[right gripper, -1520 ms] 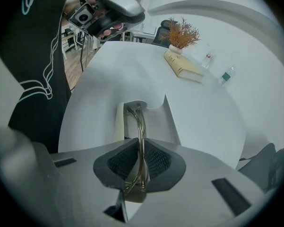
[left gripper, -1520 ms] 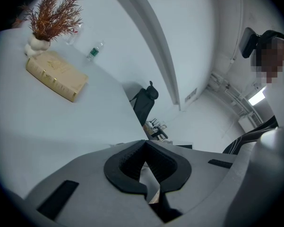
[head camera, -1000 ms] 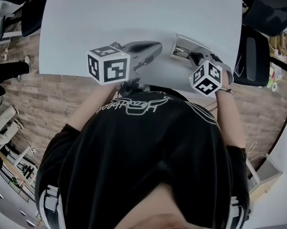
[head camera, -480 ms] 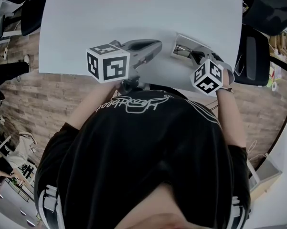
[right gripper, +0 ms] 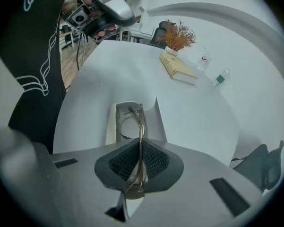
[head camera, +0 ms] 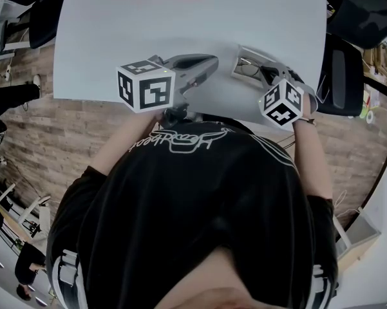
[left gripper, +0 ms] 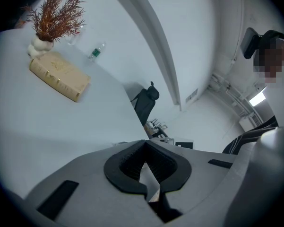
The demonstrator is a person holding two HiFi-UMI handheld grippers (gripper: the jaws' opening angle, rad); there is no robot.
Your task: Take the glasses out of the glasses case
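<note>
My right claw (right gripper: 140,150) has drawn back slightly, clamped on the frame of the light, fragile glasses (right gripper: 141,121); my left claw (left gripper: 149,174) is closed and empty.

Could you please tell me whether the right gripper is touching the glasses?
Touching. The right gripper view shows the right gripper's jaws closed on the glasses' frame, with no gap.

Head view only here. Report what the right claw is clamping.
Observer: The right claw is shut on the thin metal-framed glasses, gripping the frame edge-on.
Operator: Give me the case's state.
Observer: The white glasses case lies open on the white table, the lenses over it.
Operator: Now the left claw.
Observer: The left claw is shut, tips meeting, holding neither glasses nor case.
</note>
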